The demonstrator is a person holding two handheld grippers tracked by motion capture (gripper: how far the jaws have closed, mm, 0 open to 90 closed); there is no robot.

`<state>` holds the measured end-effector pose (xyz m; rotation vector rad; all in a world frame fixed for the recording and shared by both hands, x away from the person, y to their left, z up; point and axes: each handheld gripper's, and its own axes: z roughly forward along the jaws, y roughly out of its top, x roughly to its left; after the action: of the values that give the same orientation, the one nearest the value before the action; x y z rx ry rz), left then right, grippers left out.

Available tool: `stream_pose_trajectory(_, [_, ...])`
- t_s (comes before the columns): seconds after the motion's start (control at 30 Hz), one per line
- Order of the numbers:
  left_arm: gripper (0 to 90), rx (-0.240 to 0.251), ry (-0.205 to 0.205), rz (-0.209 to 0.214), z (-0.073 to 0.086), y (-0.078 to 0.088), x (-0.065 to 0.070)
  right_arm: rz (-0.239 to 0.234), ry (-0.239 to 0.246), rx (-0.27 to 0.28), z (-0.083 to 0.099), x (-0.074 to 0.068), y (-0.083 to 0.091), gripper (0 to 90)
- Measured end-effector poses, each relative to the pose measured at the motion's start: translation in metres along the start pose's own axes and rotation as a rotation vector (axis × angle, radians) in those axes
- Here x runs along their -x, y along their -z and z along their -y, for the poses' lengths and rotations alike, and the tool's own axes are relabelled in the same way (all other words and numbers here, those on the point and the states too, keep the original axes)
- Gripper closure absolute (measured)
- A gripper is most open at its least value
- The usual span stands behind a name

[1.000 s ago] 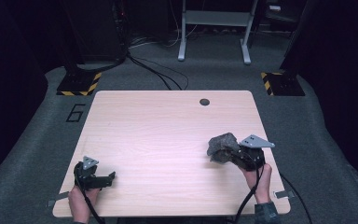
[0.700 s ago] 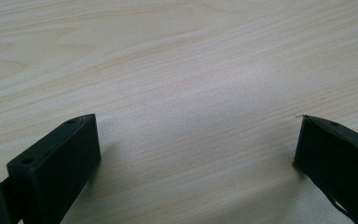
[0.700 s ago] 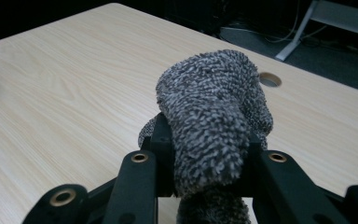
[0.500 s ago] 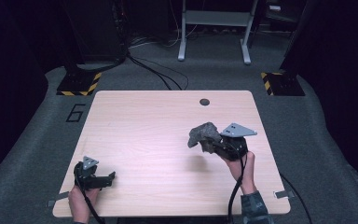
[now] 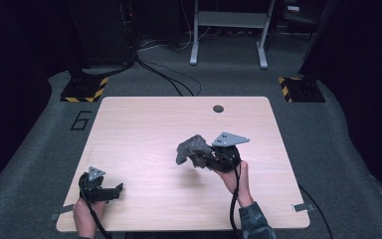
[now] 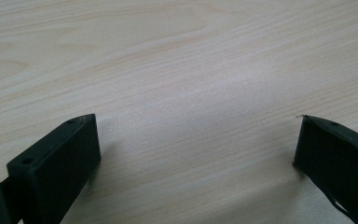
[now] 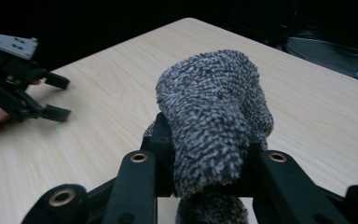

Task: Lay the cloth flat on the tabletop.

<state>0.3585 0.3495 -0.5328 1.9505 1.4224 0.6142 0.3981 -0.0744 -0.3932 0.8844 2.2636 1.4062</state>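
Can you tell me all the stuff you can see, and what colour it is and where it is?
table: 1, light wood, middle of the high view
fuzzy cloth: 1, grey, bunched in the right gripper's jaws
round hole cover: 1, dark, far edge of the table
metal stand: 1, grey, floor beyond the table
striped bases: 2, black and yellow, floor at the far corners
cables: several, black, floor beyond the table
left gripper: 1, black, near left corner, jaws apart
right gripper: 1, black, right of middle, gripping the cloth
hands: 2, near edge

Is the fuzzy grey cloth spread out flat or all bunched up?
Bunched up. The cloth is a scrunched lump pinched in the right tongs, above the table.
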Motion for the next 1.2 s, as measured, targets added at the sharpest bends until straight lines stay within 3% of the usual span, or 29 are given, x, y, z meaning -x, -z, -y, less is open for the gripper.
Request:
stream_pose_trajectory(0.17, [0.0,0.000,0.000,0.000,0.000,0.000,0.000,-0.073,-0.005,0.009,-0.004,-0.014,-0.014,68.3])
stream_pose_trajectory(0.27, [0.0,0.000,0.000,0.000,0.000,0.000,0.000,-0.082,-0.016,0.002,-0.001,-0.015,-0.019,68.0])
stream_pose_trajectory(0.37, [0.0,-0.002,-0.001,0.000,0.000,0.000,0.000,-0.048,-0.053,-0.065,0.015,-0.007,-0.036,66.2])
stream_pose_trajectory(0.4, [0.0,-0.002,-0.001,0.000,0.000,0.000,0.000,-0.048,-0.053,-0.065,0.015,-0.007,-0.036,66.2])
stream_pose_trajectory(0.5, [0.0,-0.002,-0.001,0.000,0.000,0.000,0.000,-0.008,-0.108,-0.147,0.037,0.010,-0.054,59.4])
stream_pose_trajectory(0.53, [0.0,-0.002,-0.001,0.000,0.000,0.000,0.000,-0.008,-0.108,-0.147,0.037,0.010,-0.054,59.4])
stream_pose_trajectory(0.57, [0.0,-0.002,-0.001,0.000,0.000,0.000,0.000,0.021,-0.135,-0.173,0.044,0.017,-0.058,52.2])
stream_pose_trajectory(0.87, [0.7,-0.021,-0.012,0.007,-0.003,0.001,0.000,0.135,-0.138,-0.200,0.051,0.034,-0.045,38.0])
stream_pose_trajectory(0.93, [2.2,-0.012,-0.019,0.041,-0.008,0.002,0.004,0.168,-0.136,-0.201,0.052,0.037,-0.040,34.4])
stream_pose_trajectory(1.07, [3.9,0.018,-0.053,0.099,-0.022,0.003,0.020,0.184,-0.149,-0.185,0.053,0.042,-0.029,26.6])
stream_pose_trajectory(1.13, [4.1,0.023,-0.071,0.115,-0.029,0.002,0.026,0.200,-0.147,-0.179,0.053,0.044,-0.023,26.9])
stream_pose_trajectory(1.2, [4.2,0.028,-0.090,0.141,-0.036,0.001,0.032,0.213,-0.147,-0.172,0.054,0.047,-0.016,32.8])
